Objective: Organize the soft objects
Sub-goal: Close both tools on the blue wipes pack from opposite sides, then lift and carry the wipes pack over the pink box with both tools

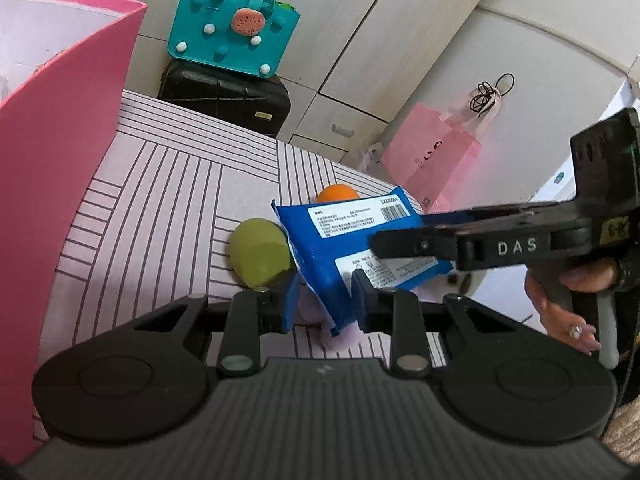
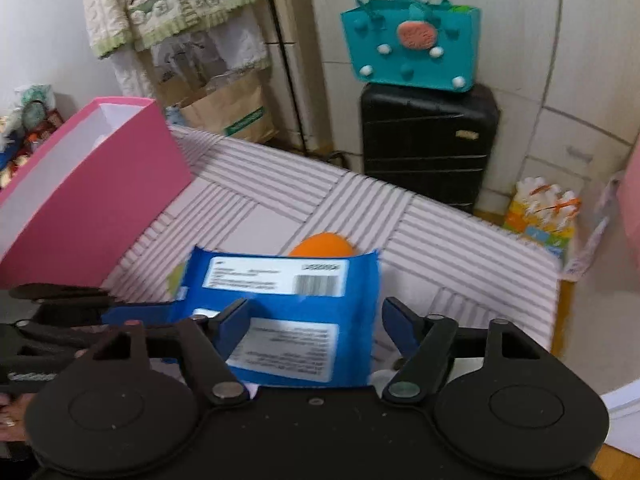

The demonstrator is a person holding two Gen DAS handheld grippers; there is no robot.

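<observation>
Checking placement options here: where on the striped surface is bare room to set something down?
Free: the striped cover between the pink box and the blue packet, and its far right corner. Crowded: near edge, where packet, green ball, orange ball and both claws bunch.

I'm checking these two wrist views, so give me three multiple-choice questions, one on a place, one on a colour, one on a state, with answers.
1. Where is the orange ball?
A. behind the blue packet
B. inside the pink box
C. on the black suitcase

2. What colour is the bag on that suitcase?
A. red
B. teal
C. white

3. What is the left gripper doing?
A. gripping the blue packet
B. holding the ball
C. hanging over bare table

Answers: 1 A, it peeks above the packet's far edge. 2 B, the teal bag sits on top. 3 A, its pads press the packet's edge.
</observation>
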